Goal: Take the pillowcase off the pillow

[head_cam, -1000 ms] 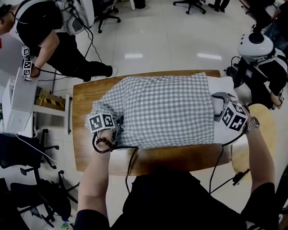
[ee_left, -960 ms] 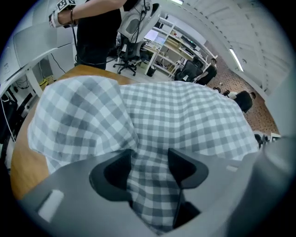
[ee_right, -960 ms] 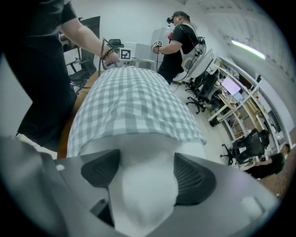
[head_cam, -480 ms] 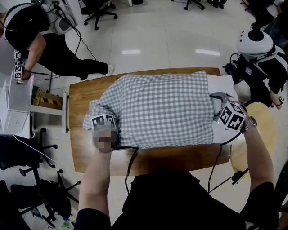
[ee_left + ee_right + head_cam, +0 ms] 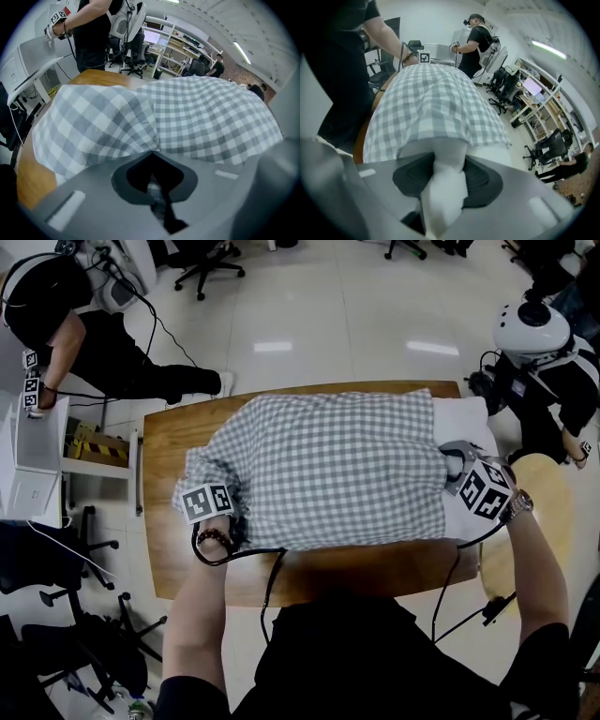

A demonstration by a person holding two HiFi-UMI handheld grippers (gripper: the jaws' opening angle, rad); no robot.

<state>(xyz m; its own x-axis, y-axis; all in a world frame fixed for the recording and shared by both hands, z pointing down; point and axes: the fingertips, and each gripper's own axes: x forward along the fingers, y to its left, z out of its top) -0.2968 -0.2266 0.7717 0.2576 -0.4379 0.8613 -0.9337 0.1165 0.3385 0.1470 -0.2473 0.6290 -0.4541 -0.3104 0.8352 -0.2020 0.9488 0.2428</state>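
Now two handheld tongs grip opposite ends of a cased pillow lying across a wooden table (image 5: 169, 554).
The gray-checked pillowcase (image 5: 328, 470) holds most of the pillow (image 5: 466, 416), whose white end pokes out at the right. The left gripper (image 5: 152, 154) is clenched on a pillowcase fold. The right gripper (image 5: 445, 164) has jaws closing, squeezing the bare pillow end. An office chair (image 5: 52, 568) stands at left and a round wooden stool (image 5: 542, 512) at right.

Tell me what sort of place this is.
Probably an office-style lab: rolling office chairs, computer monitors, and another person wearing head-mounted recording gear.
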